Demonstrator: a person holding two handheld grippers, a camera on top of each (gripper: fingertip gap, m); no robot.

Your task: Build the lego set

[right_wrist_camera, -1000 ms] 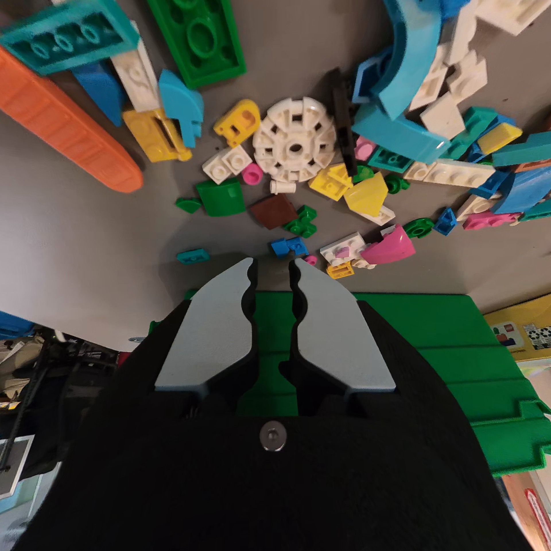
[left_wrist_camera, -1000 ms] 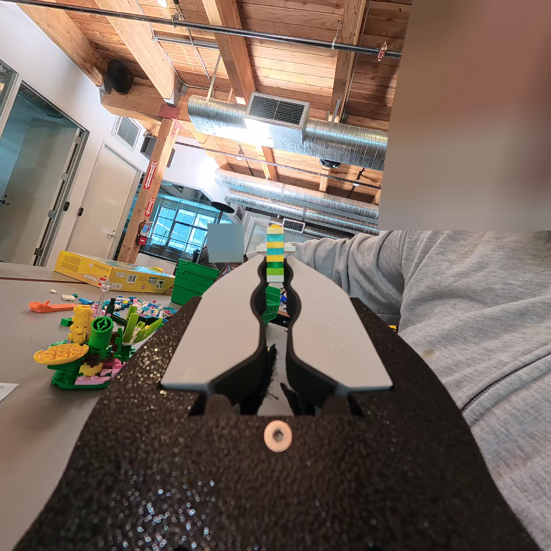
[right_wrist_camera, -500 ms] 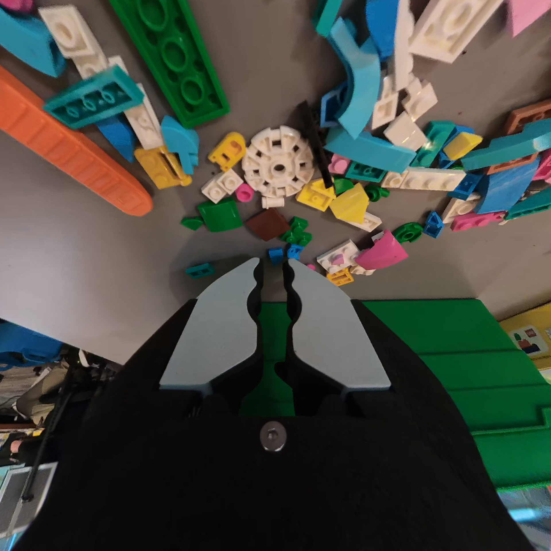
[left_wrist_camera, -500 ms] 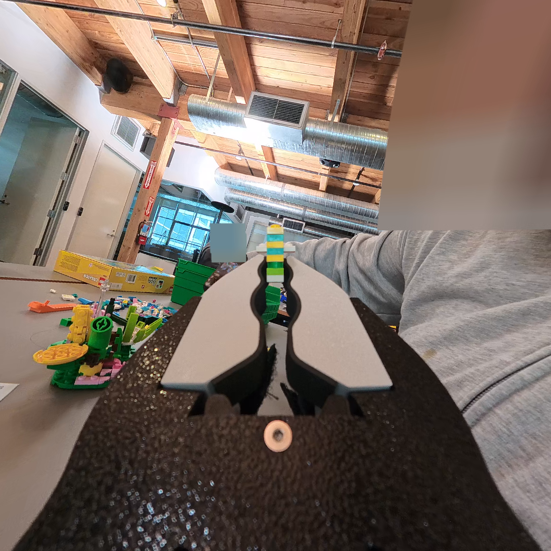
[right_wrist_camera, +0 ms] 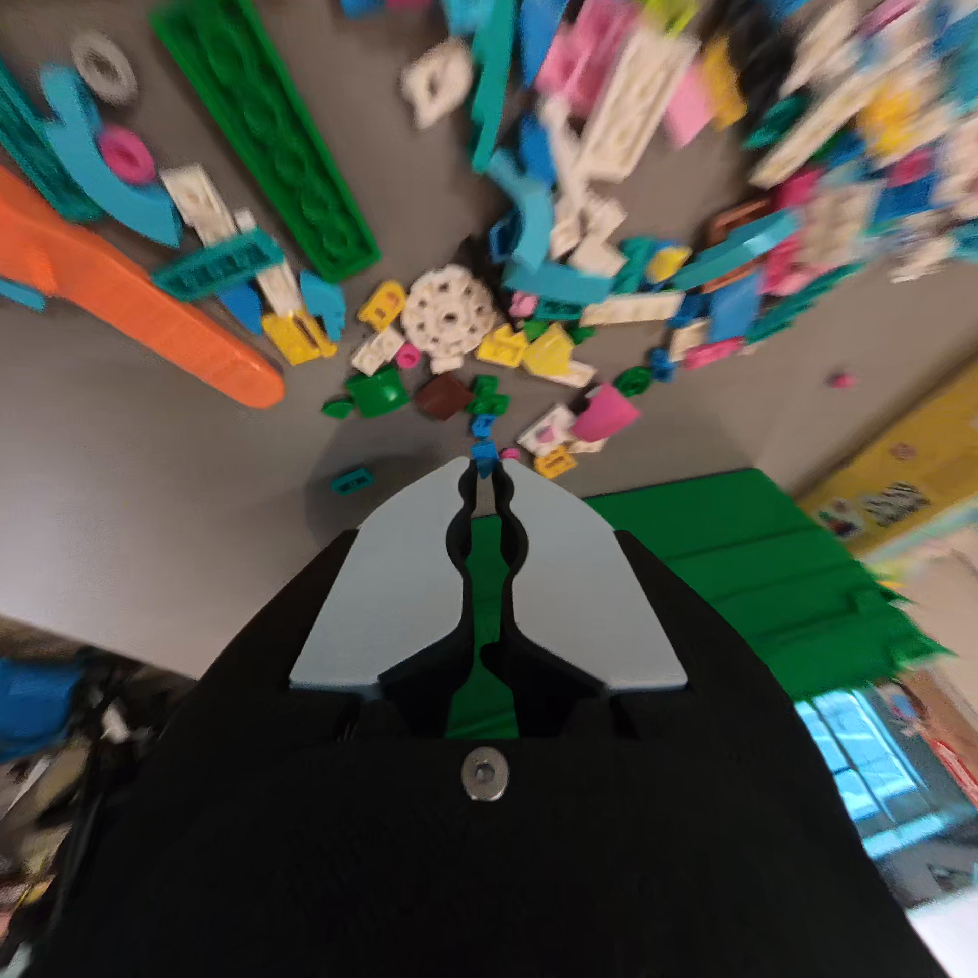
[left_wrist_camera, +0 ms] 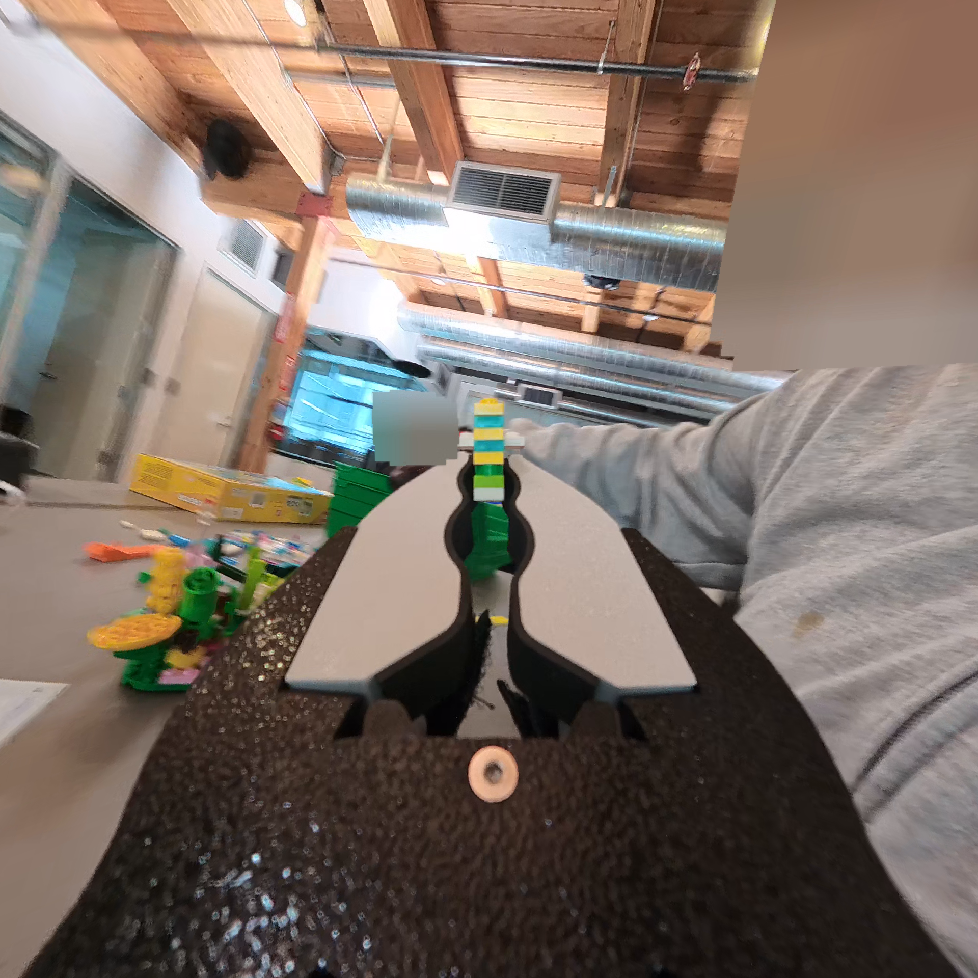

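My left gripper [left_wrist_camera: 488,467] is raised above the grey table and shut on a small brick tower [left_wrist_camera: 488,439] of yellow, teal, green and white layers with white side plates. The tower stands upright out of the fingertips. My right gripper [right_wrist_camera: 482,467] points down at a pile of loose bricks and is shut on a small blue brick [right_wrist_camera: 483,455], pinched at the very tips. A second small blue brick [right_wrist_camera: 482,423] lies on the table just beyond it.
An orange brick separator [right_wrist_camera: 132,301], a long green plate [right_wrist_camera: 275,137] and a white round piece [right_wrist_camera: 447,317] lie in the pile. A green lid [right_wrist_camera: 714,571] lies under my right gripper. A flower model [left_wrist_camera: 169,619], yellow box [left_wrist_camera: 227,489], green bin [left_wrist_camera: 360,497] and grey sleeve [left_wrist_camera: 741,476] are around.
My right gripper's fingers closed on the small blue brick and pulled back from the pile, which now looks farther off. My left gripper kept the tower and tilted slightly.
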